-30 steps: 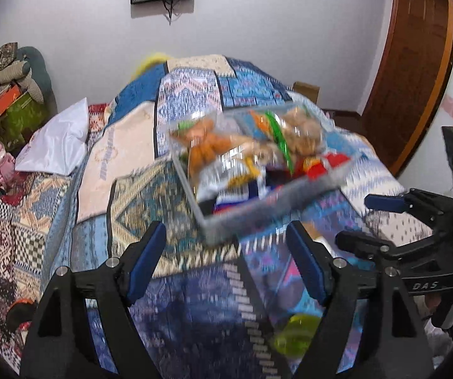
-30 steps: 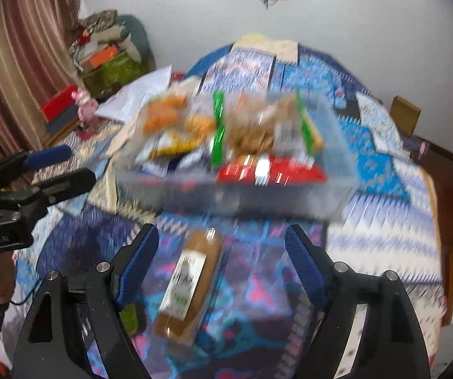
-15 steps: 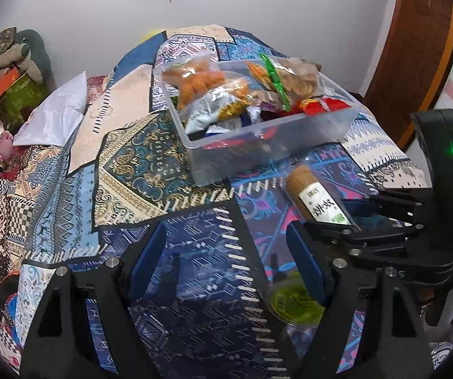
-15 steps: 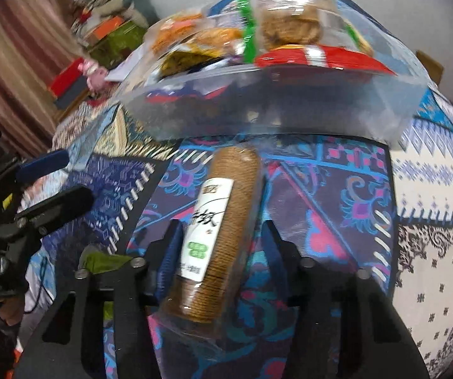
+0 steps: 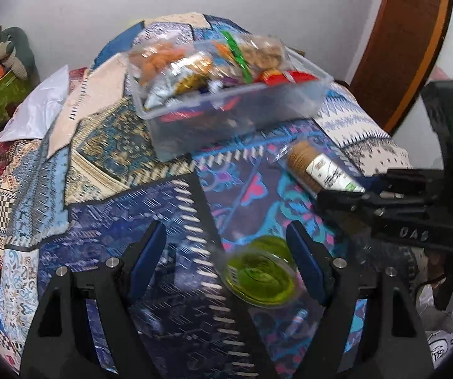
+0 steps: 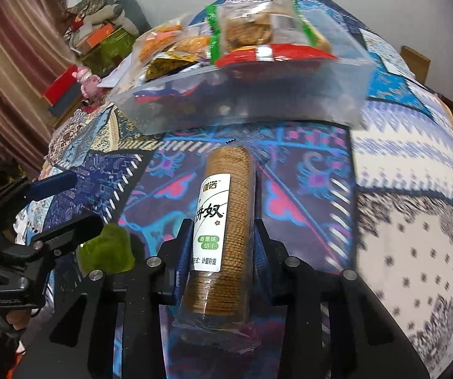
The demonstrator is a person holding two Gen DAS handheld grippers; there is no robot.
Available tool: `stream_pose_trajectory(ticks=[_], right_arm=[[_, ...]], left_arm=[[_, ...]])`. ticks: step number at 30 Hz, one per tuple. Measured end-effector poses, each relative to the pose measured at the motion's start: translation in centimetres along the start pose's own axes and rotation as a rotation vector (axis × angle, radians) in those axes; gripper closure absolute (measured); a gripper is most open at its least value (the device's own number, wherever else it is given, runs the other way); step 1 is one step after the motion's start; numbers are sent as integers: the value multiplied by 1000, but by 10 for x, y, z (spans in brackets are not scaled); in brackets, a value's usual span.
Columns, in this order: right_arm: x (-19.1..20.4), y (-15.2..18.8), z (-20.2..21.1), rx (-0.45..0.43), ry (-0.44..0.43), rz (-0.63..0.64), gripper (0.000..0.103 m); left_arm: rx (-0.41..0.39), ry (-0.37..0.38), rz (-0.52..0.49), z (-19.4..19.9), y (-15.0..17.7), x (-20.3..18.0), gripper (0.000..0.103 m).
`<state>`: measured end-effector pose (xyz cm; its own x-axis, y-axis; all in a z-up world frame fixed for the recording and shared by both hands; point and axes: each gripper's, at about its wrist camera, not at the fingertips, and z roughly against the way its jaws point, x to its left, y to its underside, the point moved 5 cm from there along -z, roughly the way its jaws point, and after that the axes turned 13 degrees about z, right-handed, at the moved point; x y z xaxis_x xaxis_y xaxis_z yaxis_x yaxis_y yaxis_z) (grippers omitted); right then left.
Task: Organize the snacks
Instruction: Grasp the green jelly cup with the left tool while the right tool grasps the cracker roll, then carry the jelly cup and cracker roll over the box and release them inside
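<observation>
Nearest me, the right gripper [image 6: 221, 252] pinches a clear-wrapped biscuit roll [image 6: 223, 230] by its sides, over the patterned bedspread [image 6: 305, 189]. The left gripper [image 5: 225, 259] hangs spread wide, a green packet [image 5: 259, 279] lying between its fingers. Beyond sits the clear snack bin [image 5: 236, 113], heaped with bags.

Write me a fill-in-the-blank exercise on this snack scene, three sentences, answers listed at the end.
1. The right gripper is shut on a roll of ____ with a white label.
2. The left gripper is ____, its blue fingers spread above the bedspread.
3. The green jelly cup lies on the bedspread, not in the clear ____ that holds the other snacks.

Missing words: biscuits; open; bin
</observation>
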<state>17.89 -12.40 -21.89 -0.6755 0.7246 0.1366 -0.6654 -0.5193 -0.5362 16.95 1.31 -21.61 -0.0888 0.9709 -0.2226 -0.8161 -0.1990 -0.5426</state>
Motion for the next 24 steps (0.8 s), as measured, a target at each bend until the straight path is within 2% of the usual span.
stream_pose_trajectory(ticks=[5, 6, 9, 13, 17, 24], right_arm=[[-3, 7, 7, -9, 8, -12, 70], [-2, 8, 8, -11, 5, -13, 70], [-3, 9, 13, -26, 1, -16, 70], [-3, 9, 19, -52, -11, -26, 70], [-3, 4, 28, -87, -12, -31, 70], [-11, -14, 49, -161, 0, -45, 70]], left_arm=[[30, 44, -17, -6, 15, -10, 26], [34, 52, -22, -7, 17, -11, 28], [69, 78, -31, -13, 24, -17, 46], [58, 83, -25, -12, 26, -15, 46], [39, 50, -17, -9, 19, -9, 46], [-40, 57, 33, 10, -24, -3, 46]])
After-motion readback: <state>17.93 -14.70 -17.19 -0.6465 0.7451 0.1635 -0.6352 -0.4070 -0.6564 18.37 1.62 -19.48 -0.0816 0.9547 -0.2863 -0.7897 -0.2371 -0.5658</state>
